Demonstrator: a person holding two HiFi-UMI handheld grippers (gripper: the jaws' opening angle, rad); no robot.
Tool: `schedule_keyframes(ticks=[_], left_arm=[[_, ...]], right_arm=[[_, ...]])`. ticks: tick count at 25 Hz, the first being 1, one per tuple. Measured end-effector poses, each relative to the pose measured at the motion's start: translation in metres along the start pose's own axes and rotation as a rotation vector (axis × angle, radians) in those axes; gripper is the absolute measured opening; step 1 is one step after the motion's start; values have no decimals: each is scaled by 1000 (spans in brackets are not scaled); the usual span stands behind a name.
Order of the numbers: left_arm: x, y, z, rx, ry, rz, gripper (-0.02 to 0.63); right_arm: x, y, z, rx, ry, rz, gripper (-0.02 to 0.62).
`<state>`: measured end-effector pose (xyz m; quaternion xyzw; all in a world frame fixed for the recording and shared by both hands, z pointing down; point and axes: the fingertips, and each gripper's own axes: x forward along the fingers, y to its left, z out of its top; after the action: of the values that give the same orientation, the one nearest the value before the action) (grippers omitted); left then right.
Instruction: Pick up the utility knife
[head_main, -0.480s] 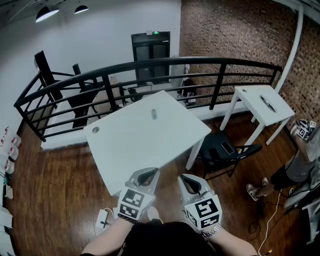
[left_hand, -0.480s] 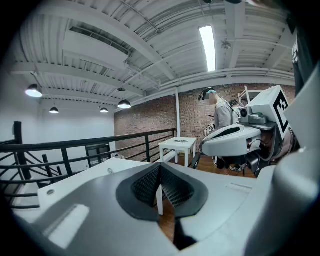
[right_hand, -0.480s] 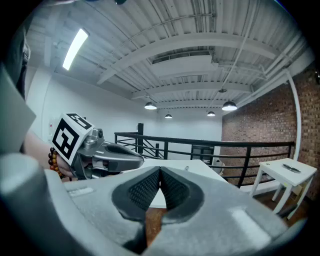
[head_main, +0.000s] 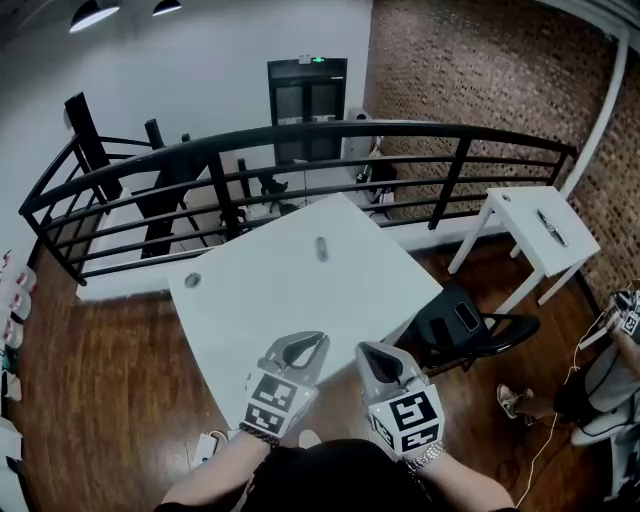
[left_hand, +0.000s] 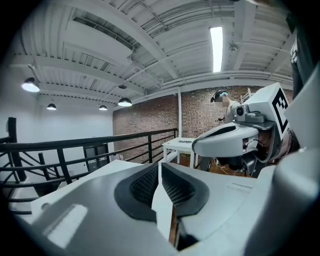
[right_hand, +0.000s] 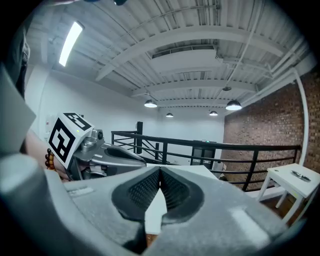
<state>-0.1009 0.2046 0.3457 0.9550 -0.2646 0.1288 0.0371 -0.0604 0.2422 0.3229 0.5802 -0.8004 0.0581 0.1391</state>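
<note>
A small grey oblong thing, apparently the utility knife (head_main: 321, 249), lies near the far side of the white table (head_main: 300, 300) in the head view. Both grippers hover side by side over the table's near corner, well short of the knife. My left gripper (head_main: 308, 346) is shut with nothing in it; in the left gripper view its pads (left_hand: 160, 172) meet at the tips. My right gripper (head_main: 371, 356) is also shut and empty, and its pads (right_hand: 160, 175) touch in the right gripper view. The knife does not show in either gripper view.
A small round grey item (head_main: 192, 281) sits at the table's left corner. A black chair (head_main: 465, 325) stands to the table's right, with a small white side table (head_main: 545, 235) beyond it. A black railing (head_main: 300, 140) runs behind. A person (head_main: 615, 375) is at the right edge.
The head view has shifted a little, so the table sits slightly lower and more to the right. The person at the right has moved further toward the frame's edge. Both grippers stay shut, held alike.
</note>
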Motion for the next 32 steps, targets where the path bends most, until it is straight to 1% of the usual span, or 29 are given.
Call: schedule_keyframes(ticks=[7, 12, 18, 21, 25, 29, 32], left_arm=[[11, 52, 9, -8, 7, 12, 66], [12, 74, 5, -14, 25, 33, 83], [25, 96, -5, -41, 61, 55, 89], [40, 110, -7, -52, 78, 74, 97], [74, 125, -10, -82, 107, 91, 98], [118, 145, -14, -106, 142, 122, 103], [158, 160, -22, -156, 190, 131, 111]], right_arm=[[62, 7, 12, -30, 23, 49, -6], [92, 4, 15, -37, 30, 78, -8], [125, -6, 10, -16, 41, 109, -6], [147, -20, 5, 5, 51, 130, -7], [174, -46, -7, 29, 80, 168, -6], [204, -82, -21, 44, 104, 204, -7], [230, -111, -31, 59, 136, 242, -7]])
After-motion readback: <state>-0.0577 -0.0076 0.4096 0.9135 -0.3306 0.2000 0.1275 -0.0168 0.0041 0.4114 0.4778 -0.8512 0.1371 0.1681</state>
